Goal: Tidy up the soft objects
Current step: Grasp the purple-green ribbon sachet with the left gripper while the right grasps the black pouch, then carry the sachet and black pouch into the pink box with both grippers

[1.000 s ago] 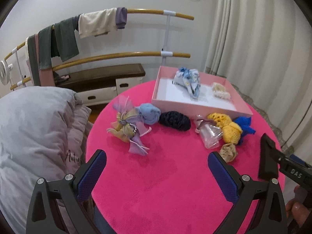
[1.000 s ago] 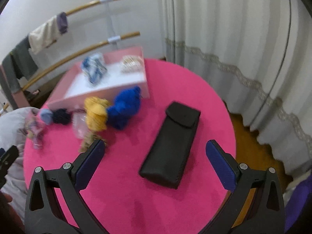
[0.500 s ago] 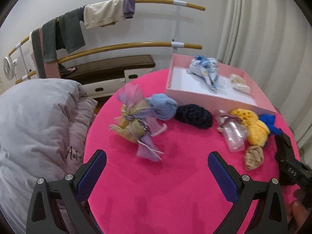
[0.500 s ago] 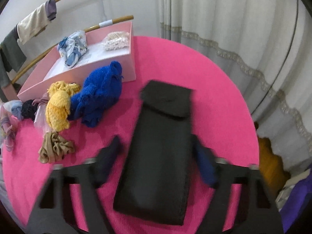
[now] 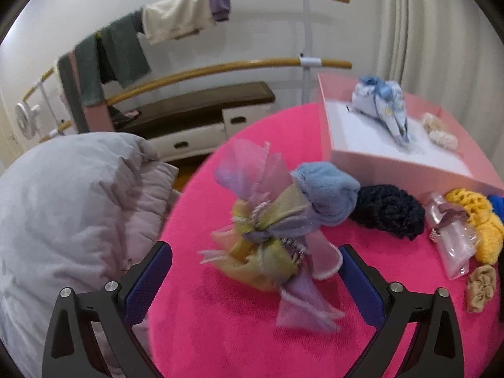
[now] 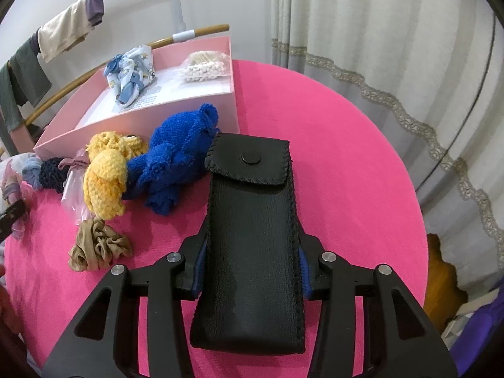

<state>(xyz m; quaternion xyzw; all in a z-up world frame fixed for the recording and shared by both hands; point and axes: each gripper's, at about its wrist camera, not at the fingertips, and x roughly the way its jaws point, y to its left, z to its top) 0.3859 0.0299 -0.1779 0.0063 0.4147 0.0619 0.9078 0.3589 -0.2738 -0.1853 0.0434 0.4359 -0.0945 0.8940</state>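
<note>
- We see a plain white wall behind a rack of curved wooden rails draped with hanging clothes.
- Below the rails sits a low cabinet with a dark top.
- We note pale pleated curtains with lace trim.
- A grey quilt lies beside the round pink desk.
- A small white fan clips onto the rack.

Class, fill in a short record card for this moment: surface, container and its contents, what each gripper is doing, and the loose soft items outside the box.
surface: round pink table
container: pink box
in box: blue-and-white cloth bundle; bag of white beads
right gripper: shut on the black leather pouch
left gripper: open, either side of the organza ribbon bundle, not touching
loose outside box: blue knit piece, yellow knit piece, tan scrunchie
</note>
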